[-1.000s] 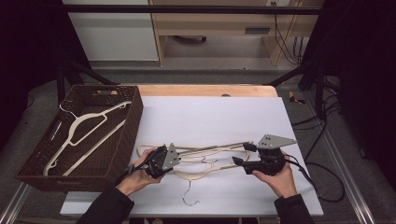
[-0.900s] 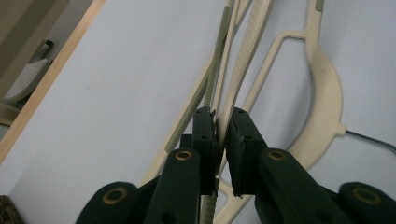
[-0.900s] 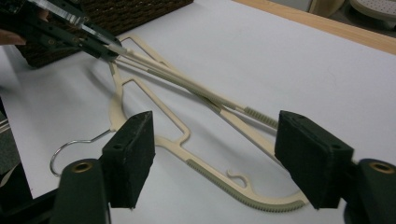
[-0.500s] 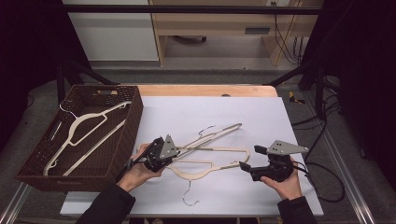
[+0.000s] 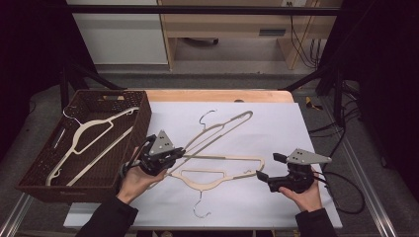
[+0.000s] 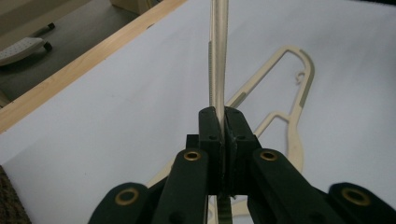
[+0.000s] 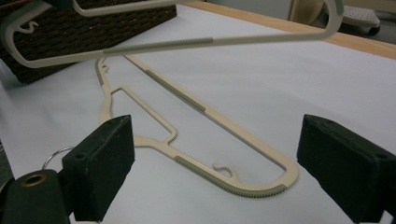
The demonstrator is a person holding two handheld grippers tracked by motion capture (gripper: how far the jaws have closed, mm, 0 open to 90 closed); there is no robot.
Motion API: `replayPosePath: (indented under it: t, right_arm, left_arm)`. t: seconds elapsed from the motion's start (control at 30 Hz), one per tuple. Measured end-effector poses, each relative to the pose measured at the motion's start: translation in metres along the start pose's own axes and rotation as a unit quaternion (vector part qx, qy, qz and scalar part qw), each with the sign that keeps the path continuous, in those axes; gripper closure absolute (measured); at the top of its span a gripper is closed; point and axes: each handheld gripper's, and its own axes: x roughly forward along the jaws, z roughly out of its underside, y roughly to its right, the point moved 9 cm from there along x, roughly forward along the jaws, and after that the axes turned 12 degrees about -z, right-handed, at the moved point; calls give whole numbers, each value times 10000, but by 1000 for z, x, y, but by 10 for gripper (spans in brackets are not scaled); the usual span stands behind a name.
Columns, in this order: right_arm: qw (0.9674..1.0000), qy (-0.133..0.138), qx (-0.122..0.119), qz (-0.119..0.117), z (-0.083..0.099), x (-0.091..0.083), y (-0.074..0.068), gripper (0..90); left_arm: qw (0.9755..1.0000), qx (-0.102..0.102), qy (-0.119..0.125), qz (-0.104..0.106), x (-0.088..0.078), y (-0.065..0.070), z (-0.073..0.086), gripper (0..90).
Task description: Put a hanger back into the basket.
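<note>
Left tool [image 5: 174,154]: we clamp one hanger [image 5: 222,127] by its end, lifted off the counter [image 5: 276,118].
Right tool [image 5: 264,167]: ours has just spread wide, nothing between.
Second hanger [image 5: 217,174]: flat between tools.

In the left gripper view, the raised hanger [image 6: 218,56] runs up from between the fingers [image 6: 210,126] and is cut off by the top edge. Below the fingers, the gripper hides the hanger's lower end. In the right gripper view, the lying hanger's [image 7: 205,140] metal hook [image 7: 52,155] sits half hidden behind the left finger [image 7: 100,168].
</note>
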Motion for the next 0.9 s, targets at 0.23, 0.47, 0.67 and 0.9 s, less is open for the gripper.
replayPosePath:
  t: [0.23, 0.47, 0.67, 0.9]
  right_arm:
    - [9997, 128, 1, 195, -2, -3, 3, 58]
    - [9994, 155, 33, 322, -3, -5, 6, 36]
    - [9993, 168, 26, 334, -3, -7, 6, 36]
    - [9992, 193, 23, 351, -4, -10, 7, 37]
  left_arm:
    - [9990, -284, 313, 129, -34, -18, -25, 871]
    - [9985, -349, 423, -57, -57, -44, -39, 871]
    - [9982, -419, 400, -162, -68, -73, -41, 871]
    - [9972, -577, 351, -324, -78, -103, -29, 871]
